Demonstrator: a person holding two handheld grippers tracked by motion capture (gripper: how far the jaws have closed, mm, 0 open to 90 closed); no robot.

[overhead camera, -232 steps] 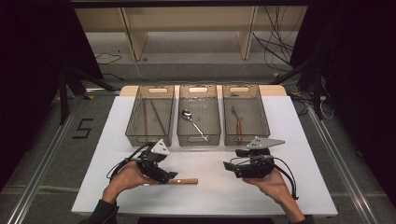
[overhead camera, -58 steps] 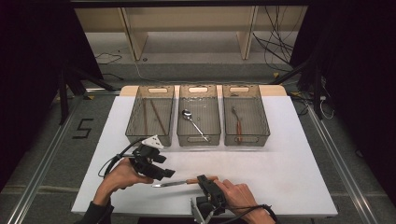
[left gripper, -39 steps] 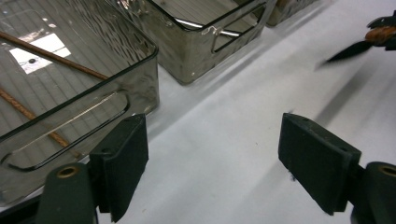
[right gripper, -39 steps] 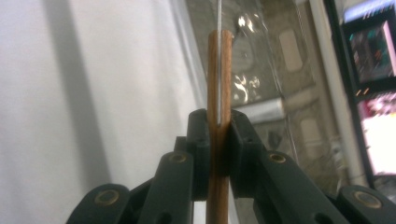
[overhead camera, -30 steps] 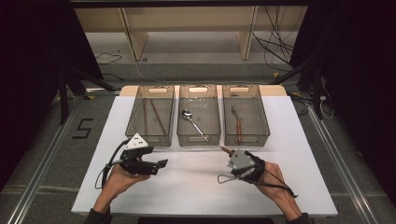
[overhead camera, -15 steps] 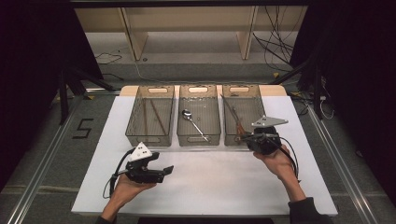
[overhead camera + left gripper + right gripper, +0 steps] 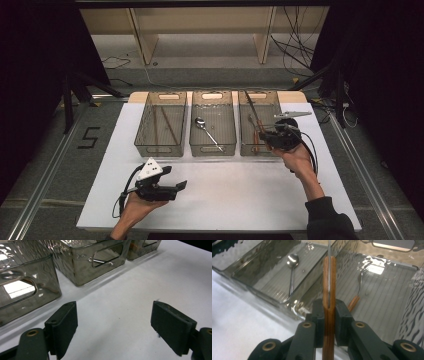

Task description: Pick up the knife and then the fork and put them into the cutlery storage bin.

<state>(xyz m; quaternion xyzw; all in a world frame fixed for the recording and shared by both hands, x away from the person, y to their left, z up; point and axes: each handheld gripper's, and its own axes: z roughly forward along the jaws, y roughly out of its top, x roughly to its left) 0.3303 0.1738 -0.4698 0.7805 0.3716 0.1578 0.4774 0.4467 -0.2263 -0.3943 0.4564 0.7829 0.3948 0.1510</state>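
A wooden-handled knife [image 7: 329, 290] is clamped in the right gripper [image 7: 329, 315] over the right bin [image 7: 272, 147], which holds another wooden-handled utensil [image 7: 355, 296]. At nine o'clock, a spoon [image 7: 207, 132] is held in the middle bin [image 7: 192, 142]. The left gripper [image 7: 113, 327] is spread apart.

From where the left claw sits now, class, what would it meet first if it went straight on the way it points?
Probably nothing soon. The open left claw points across the bare white table, and the trays sit off to its side. Depth is hard to judge, so this is a best guess.
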